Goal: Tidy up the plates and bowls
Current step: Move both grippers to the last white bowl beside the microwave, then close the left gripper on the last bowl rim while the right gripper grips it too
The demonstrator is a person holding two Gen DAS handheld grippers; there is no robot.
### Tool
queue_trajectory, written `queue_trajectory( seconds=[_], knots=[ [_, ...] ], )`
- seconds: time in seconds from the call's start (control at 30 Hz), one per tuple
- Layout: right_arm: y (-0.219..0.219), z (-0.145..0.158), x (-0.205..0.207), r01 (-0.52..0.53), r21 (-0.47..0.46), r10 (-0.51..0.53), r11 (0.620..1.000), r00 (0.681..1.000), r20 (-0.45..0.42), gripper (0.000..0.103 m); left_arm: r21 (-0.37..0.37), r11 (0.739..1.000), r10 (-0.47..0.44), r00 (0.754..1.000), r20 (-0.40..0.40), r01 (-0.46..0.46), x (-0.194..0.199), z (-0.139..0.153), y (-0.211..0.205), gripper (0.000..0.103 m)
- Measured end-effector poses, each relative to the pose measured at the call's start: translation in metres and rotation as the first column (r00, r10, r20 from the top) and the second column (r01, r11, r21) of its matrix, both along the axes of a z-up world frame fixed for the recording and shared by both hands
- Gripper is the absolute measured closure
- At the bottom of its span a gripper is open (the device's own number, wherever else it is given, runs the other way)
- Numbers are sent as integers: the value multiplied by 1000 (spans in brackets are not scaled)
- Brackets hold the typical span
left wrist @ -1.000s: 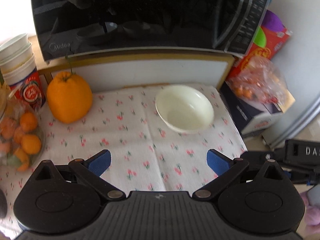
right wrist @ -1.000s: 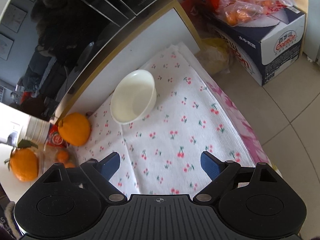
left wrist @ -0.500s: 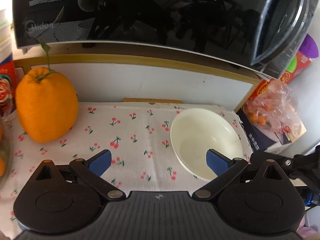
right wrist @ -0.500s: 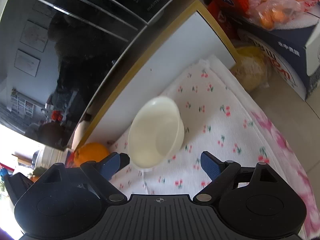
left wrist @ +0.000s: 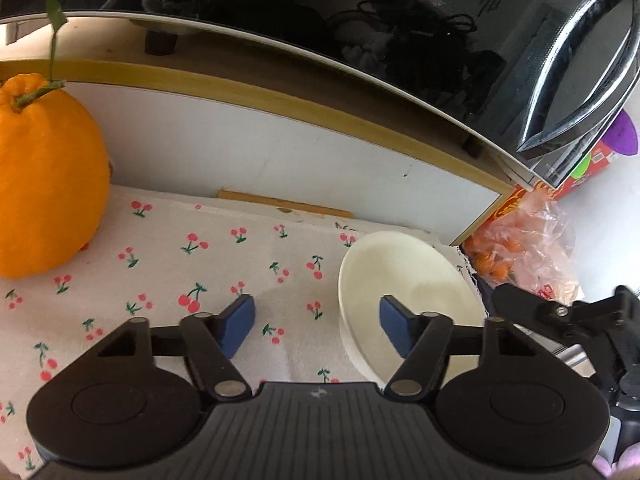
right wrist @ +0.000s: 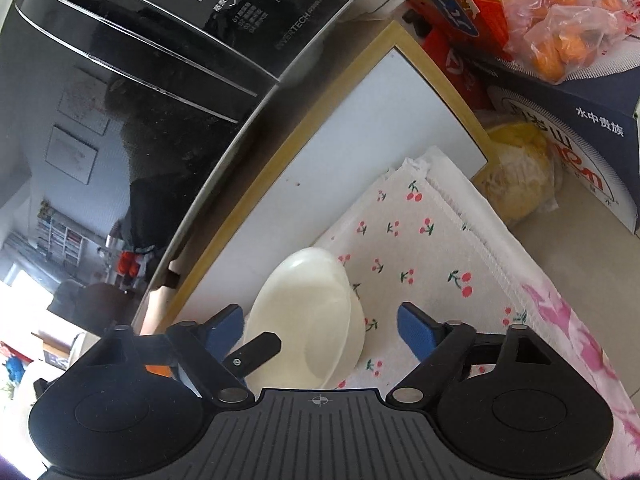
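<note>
A cream bowl [left wrist: 416, 280] stands upright on the cherry-print cloth [left wrist: 180, 260], close to the white panel under the microwave. My left gripper [left wrist: 318, 326] straddles the bowl's left wall. Its right finger [left wrist: 394, 330] is inside the bowl and its left one is out on the cloth, well off the wall. The jaws are closing, and neither pad presses on the bowl. In the right wrist view the bowl [right wrist: 308, 320] sits between the fingers of my right gripper [right wrist: 320, 332]. Those jaws are also closing, with a gap at the right finger.
A big orange citrus fruit [left wrist: 44, 192] stands at the left on the cloth. The black microwave [left wrist: 360, 20] overhangs the back. A bag of small oranges [left wrist: 524, 240] lies on a dark blue box [right wrist: 580, 128], with a yellowish fruit [right wrist: 516, 176] beside it.
Both grippers have come down and in toward the bowl, which now looks larger and lower in both views. Both pairs of jaws have narrowed, the left much more.
</note>
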State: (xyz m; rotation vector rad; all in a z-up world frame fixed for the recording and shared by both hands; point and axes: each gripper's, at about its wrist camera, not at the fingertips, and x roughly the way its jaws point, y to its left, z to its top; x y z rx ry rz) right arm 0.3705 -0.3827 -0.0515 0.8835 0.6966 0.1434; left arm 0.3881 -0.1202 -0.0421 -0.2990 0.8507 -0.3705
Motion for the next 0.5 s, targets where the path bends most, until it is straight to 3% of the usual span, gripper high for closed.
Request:
queue_trajectory(
  seconds=[0.2, 0.5],
  knots=[
    [-1, -4, 2, 3, -11, -3, 1000, 1000, 2, 50, -20, 1000, -2, 1000, 12, 3, 1, -2, -5, 63],
    [-1, -6, 1, 12, -20, -12, 1000, 1000, 5, 73, -5, 1000, -14, 1000, 9, 14, 0, -3, -12, 84]
  ],
)
